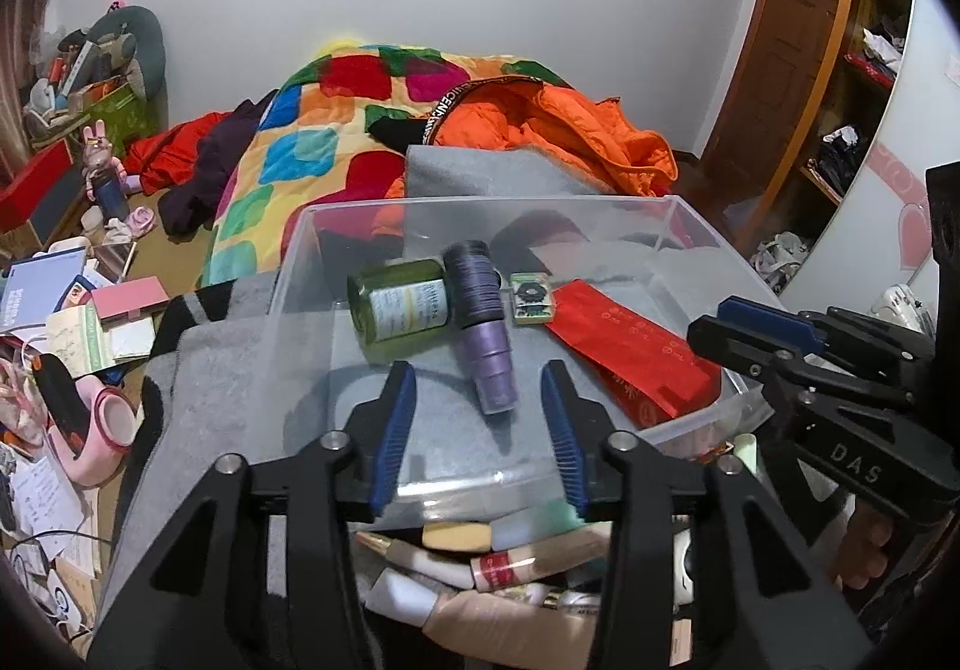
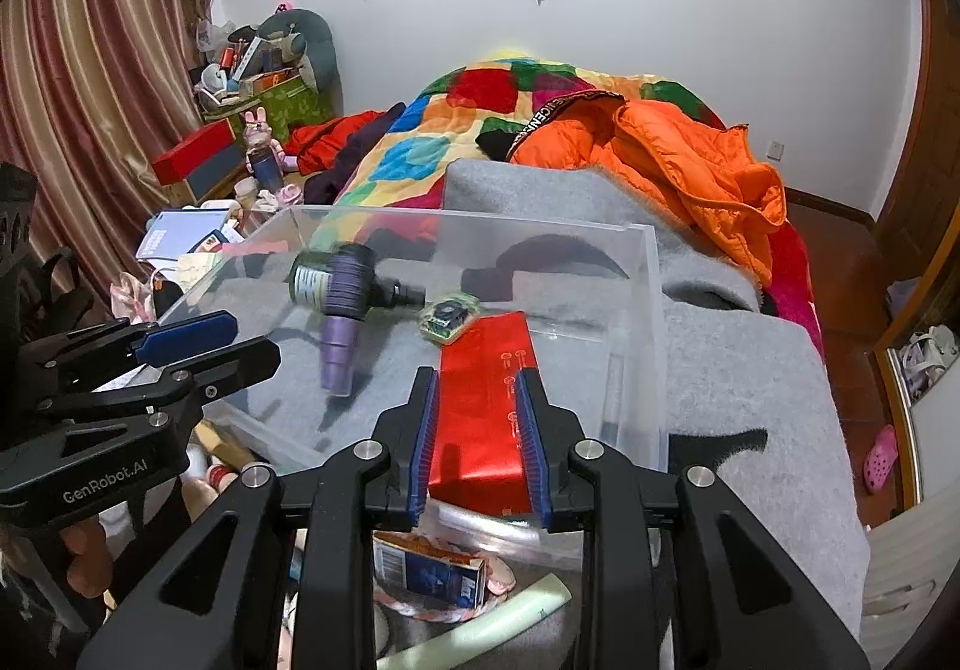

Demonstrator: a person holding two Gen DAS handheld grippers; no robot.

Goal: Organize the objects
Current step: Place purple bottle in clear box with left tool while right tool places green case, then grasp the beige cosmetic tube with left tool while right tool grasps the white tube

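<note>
1. The right claw (image 2: pixel 477 436) is closed around the red box (image 2: pixel 480 406), its near end over the rim of the clear plastic bin (image 2: pixel 651 310), likely to set it inside.
2. The left claw (image 1: pixel 477 418) gapes wide, empty, above the bin, near the purple nested tube (image 1: pixel 489 334).
3. The green jar (image 1: pixel 399 307) and small green-edged case (image 1: pixel 531 298) lie on their sides in the bin, apparently sorted.
</note>
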